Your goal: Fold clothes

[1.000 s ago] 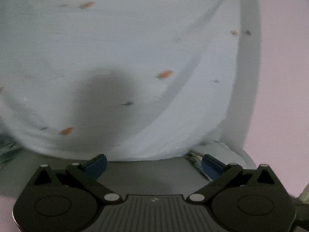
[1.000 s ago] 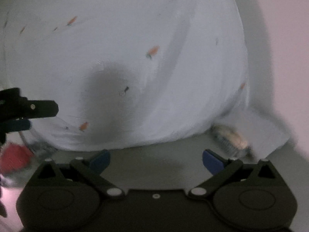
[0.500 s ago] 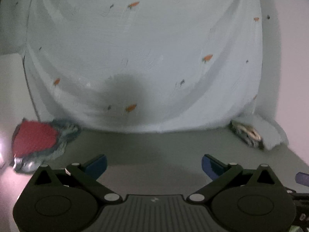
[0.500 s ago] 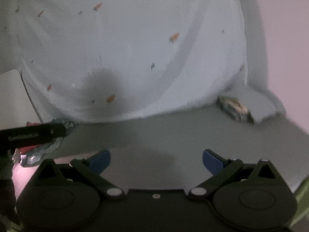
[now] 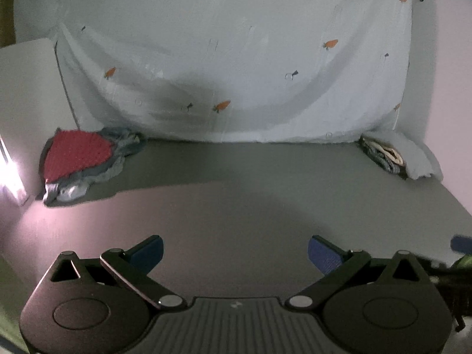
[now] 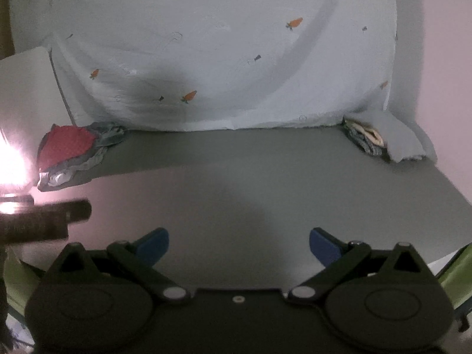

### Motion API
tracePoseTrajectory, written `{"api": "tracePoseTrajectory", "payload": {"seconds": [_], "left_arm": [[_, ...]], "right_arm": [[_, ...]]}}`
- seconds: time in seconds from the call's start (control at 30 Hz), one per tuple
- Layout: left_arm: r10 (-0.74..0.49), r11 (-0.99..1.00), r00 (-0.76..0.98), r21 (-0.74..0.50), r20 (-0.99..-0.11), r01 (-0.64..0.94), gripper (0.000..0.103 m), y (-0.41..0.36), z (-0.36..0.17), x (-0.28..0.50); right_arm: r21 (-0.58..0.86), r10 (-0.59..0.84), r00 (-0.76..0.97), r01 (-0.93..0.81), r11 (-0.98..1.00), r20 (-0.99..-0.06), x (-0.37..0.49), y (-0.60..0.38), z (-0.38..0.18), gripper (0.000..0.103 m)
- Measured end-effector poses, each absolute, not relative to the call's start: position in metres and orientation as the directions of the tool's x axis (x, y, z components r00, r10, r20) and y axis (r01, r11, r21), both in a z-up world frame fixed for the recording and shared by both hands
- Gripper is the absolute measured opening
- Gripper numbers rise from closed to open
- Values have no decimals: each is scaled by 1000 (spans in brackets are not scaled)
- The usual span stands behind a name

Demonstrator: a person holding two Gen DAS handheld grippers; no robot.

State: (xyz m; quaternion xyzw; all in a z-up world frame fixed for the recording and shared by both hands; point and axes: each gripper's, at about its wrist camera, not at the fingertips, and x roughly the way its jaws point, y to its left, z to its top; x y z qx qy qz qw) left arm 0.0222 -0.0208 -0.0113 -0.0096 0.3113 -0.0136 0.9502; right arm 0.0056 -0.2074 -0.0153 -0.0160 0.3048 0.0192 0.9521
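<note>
A heap of clothes with a red knit piece on top (image 5: 77, 153) (image 6: 66, 146) lies at the far left of the grey table (image 5: 236, 194) (image 6: 236, 177). A small folded stack of patterned cloth under a pale grey piece (image 5: 392, 156) (image 6: 380, 140) sits at the far right. My left gripper (image 5: 235, 253) is open above the near table, nothing between its blue pads. My right gripper (image 6: 239, 243) is open too, also empty. The left gripper's dark body (image 6: 44, 218) shows at the left edge of the right wrist view.
A pale sheet with small orange carrot prints (image 5: 236, 59) (image 6: 221, 44) hangs behind the table as a backdrop. A white box or panel (image 5: 26, 94) stands at the far left. Bright glare (image 6: 11, 177) comes from the left edge. Green fabric (image 6: 460, 274) shows at the lower right.
Both grippers have pulled back from the sheet toward the near side of the table; the two clothes piles and the table surface have come into view.
</note>
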Motion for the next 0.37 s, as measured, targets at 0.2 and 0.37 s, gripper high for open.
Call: {"api": "tracePoseTrajectory", "payload": {"seconds": [0.2,0.37], "left_arm": [[-37,999,800,-36,-599,19,103,-26,-17,4],[-32,999,806,-32,-591,17,103,-24,-14,-9]], "right_arm": [[-17,35,809,-56,998,-587,-1,-211,-19,103],[-14,40,815,-59,998,-578,-10,-212,-19,103]]}}
